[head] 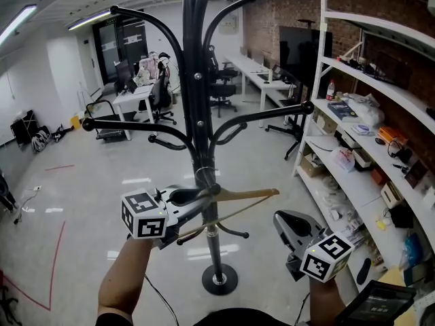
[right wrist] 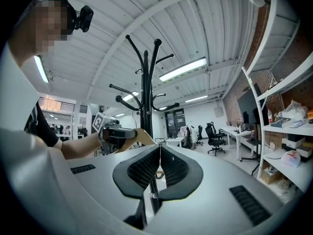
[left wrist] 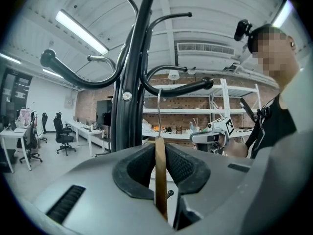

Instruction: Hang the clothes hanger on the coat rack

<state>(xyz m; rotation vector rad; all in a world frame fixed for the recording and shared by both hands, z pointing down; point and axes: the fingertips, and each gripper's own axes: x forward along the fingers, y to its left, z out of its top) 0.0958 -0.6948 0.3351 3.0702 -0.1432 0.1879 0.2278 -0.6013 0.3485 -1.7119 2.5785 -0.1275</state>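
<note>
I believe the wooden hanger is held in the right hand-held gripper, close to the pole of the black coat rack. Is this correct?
Not quite: the wooden hanger is held in the left hand-held gripper, close to the pole of the black coat rack. The left gripper view shows its jaws clamped on the wood. The right hand-held gripper is shut on nothing.

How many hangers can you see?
1. The wooden hanger is pinched in the left gripper, beside the coat rack pole. None hangs on the rack's arms; more could be hidden elsewhere.
</note>
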